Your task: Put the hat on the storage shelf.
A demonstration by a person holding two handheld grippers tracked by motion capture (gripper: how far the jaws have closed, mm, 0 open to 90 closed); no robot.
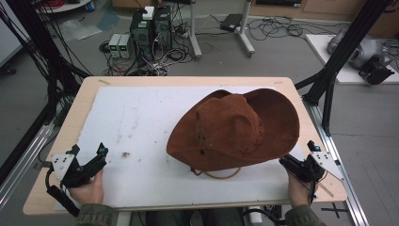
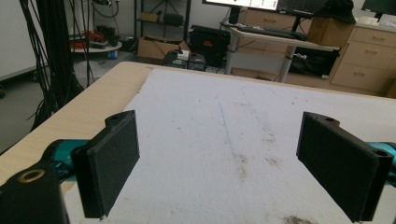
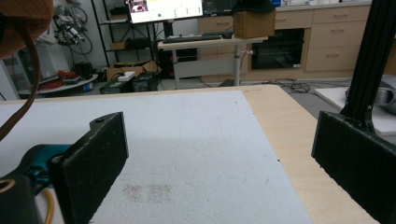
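Hat [image 1: 235,129] lies crown up on white sheet [image 1: 141,122], right of centre, cord [image 1: 221,175] trailing at near brim. Left gripper [image 1: 89,157] near-left, jaws apart, empty. Right gripper [image 1: 294,165] near-right beside brim, jaws apart, apparently not touching. Nothing grasped; handling not yet begun.

Desk layout
Hat [image 1: 235,129] lies on the sheet [image 1: 136,122], right of centre; claws flank it at the desk's [image 1: 70,120] near corners.
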